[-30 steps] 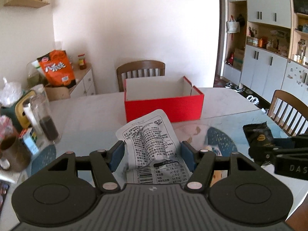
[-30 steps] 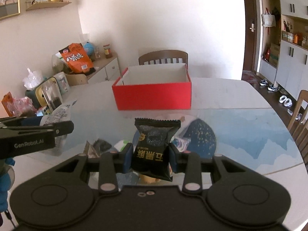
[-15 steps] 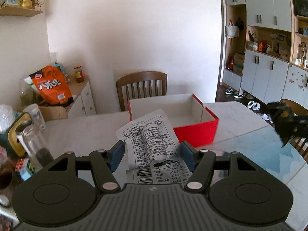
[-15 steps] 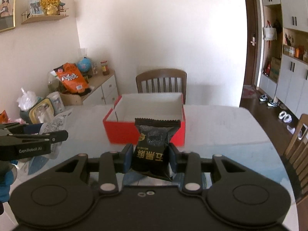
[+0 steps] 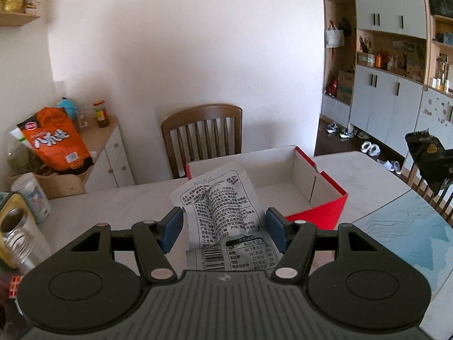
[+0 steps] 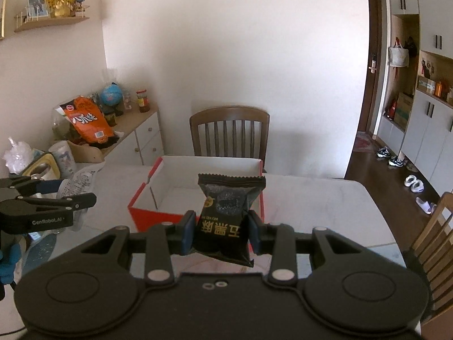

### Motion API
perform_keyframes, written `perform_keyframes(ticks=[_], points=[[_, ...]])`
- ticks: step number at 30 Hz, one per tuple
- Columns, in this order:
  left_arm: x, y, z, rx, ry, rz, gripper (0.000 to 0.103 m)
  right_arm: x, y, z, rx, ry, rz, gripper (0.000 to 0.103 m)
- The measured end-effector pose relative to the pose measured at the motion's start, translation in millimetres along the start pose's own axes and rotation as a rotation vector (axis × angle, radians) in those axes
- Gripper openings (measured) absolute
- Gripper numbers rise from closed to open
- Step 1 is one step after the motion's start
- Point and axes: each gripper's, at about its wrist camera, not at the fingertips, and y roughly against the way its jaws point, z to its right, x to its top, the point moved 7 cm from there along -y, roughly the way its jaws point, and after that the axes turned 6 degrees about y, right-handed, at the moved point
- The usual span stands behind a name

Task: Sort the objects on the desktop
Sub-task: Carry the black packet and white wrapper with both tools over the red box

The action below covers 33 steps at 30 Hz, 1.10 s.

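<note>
My left gripper [image 5: 223,231] holds a white printed snack packet [image 5: 219,215] upright between its jaws, raised above the bench [image 5: 121,206] just short of the open red box [image 5: 311,195]. My right gripper [image 6: 221,232] has its jaws pinched narrow on a black snack packet [image 6: 226,218], also lifted, with the same red box directly beyond it. A wooden chair [image 6: 229,133] stands behind the box.

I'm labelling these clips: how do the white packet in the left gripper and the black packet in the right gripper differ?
The white packet is pale, flat and crumpled, with dense black print and a barcode; the black packet is dark, puffier, with gold characters. The white one looks larger. Both are held in grippers before the open red box.
</note>
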Motion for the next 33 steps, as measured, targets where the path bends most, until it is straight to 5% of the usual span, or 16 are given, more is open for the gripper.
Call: perform_keyframes(ticks=[33], points=[[24, -198, 20, -0.051, -0.203, -0.247, 0.064, 18, -192, 4, 0.010, 0.108, -0.236, 0.037]])
